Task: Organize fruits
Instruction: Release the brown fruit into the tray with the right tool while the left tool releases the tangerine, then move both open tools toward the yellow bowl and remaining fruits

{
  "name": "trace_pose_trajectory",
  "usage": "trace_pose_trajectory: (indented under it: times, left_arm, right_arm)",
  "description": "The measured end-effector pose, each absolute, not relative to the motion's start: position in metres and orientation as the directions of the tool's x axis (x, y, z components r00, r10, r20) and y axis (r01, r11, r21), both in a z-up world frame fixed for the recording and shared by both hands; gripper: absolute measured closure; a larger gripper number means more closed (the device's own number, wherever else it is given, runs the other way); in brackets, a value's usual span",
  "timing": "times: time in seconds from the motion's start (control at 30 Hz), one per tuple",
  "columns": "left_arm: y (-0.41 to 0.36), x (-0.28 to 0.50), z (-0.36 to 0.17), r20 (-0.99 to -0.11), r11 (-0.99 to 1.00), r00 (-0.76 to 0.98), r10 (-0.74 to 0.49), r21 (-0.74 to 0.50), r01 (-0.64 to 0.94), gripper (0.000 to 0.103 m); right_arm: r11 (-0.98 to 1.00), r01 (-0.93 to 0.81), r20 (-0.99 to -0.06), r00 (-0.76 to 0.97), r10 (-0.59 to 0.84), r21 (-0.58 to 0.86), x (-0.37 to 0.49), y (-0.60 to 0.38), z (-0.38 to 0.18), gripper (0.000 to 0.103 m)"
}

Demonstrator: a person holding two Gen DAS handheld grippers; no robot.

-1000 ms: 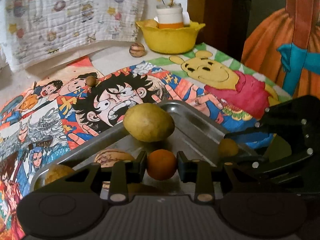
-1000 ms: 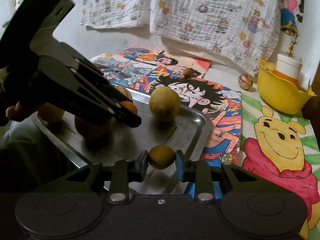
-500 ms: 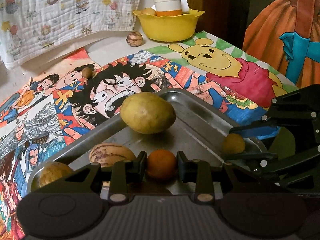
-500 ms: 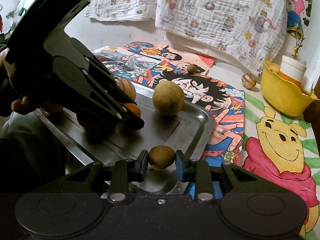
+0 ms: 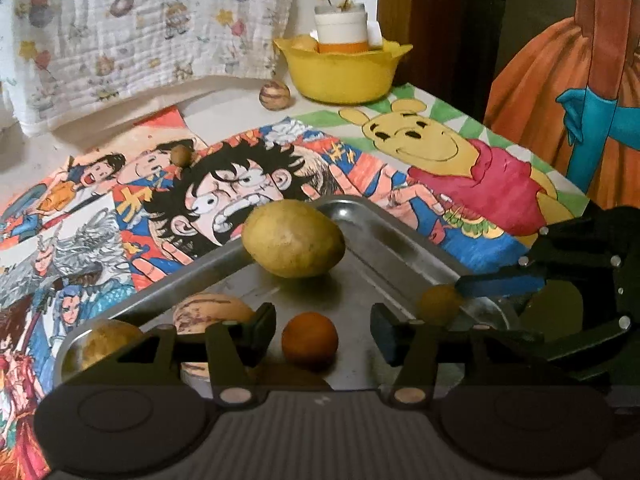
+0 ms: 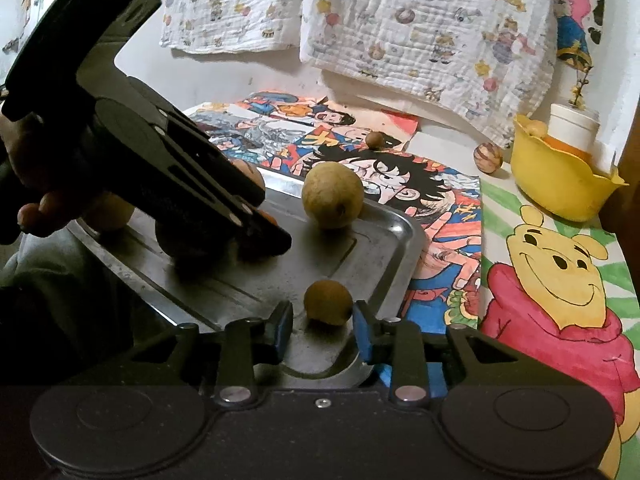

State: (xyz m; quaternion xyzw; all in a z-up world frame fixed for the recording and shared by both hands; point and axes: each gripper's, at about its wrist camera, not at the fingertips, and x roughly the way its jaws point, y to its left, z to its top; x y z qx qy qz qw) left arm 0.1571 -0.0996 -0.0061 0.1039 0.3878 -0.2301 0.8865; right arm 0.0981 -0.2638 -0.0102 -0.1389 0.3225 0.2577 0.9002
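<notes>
A steel tray (image 5: 400,248) (image 6: 384,240) lies on the cartoon-print table cover. My left gripper (image 5: 323,332) is open, and a small orange fruit (image 5: 309,341) rests on the tray between its fingers. My right gripper (image 6: 322,326) is open around a small brown fruit (image 6: 328,302) (image 5: 439,303) that sits on the tray near its front corner. A large yellow-green fruit (image 5: 293,238) (image 6: 333,195) lies toward the tray's far corner. A striped pale fruit (image 5: 212,312) and a yellowish fruit (image 5: 102,344) lie at the tray's left.
A yellow bowl (image 5: 340,72) (image 6: 560,184) holding a white-and-orange jar stands at the back. A striped round fruit (image 5: 274,95) (image 6: 487,156) and a small brown fruit (image 5: 181,155) (image 6: 375,139) lie loose on the table. Printed cloths hang on the wall behind.
Both grippers have opened. The orange fruit and the small brown fruit, held before, now rest on the tray between the fingers.
</notes>
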Motion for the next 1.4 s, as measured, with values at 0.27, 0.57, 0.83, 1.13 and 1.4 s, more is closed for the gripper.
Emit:
trace_pose_trajectory:
  times: [0.27, 0.57, 0.83, 1.13, 1.4]
  left_arm:
    - [-0.086, 0.126, 0.014, -0.669, 0.896, 0.679, -0.303, 0.044, 0.443, 0.018]
    - [-0.052, 0.074, 0.019, -0.620, 0.933, 0.720, -0.314, -0.060, 0.355, 0.001]
    - [-0.023, 0.032, 0.019, -0.607, 0.954, 0.759, -0.235, 0.007, 0.301, 0.000]
    - [0.001, 0.017, 0.004, -0.654, 0.964, 0.735, -0.179, 0.033, 0.265, 0.000]
    - [0.013, 0.027, -0.002, -0.681, 0.972, 0.727, -0.092, 0.097, 0.213, 0.000]
  right_arm:
    - [0.840, -0.540, -0.597, 0.692, 0.405, -0.057, 0.079, -0.268, 0.002, 0.042]
    - [0.830, -0.557, -0.495, 0.724, 0.480, -0.009, 0.048, -0.264, 0.020, 0.004]
    - [0.815, -0.579, -0.517, 0.704, 0.487, -0.020, 0.029, -0.257, 0.020, 0.001]
    - [0.857, -0.515, -0.609, 0.686, 0.398, -0.020, 0.033, -0.254, 0.010, 0.001]
    - [0.890, -0.454, -0.640, 0.698, 0.321, -0.048, 0.051, -0.254, 0.009, 0.001]
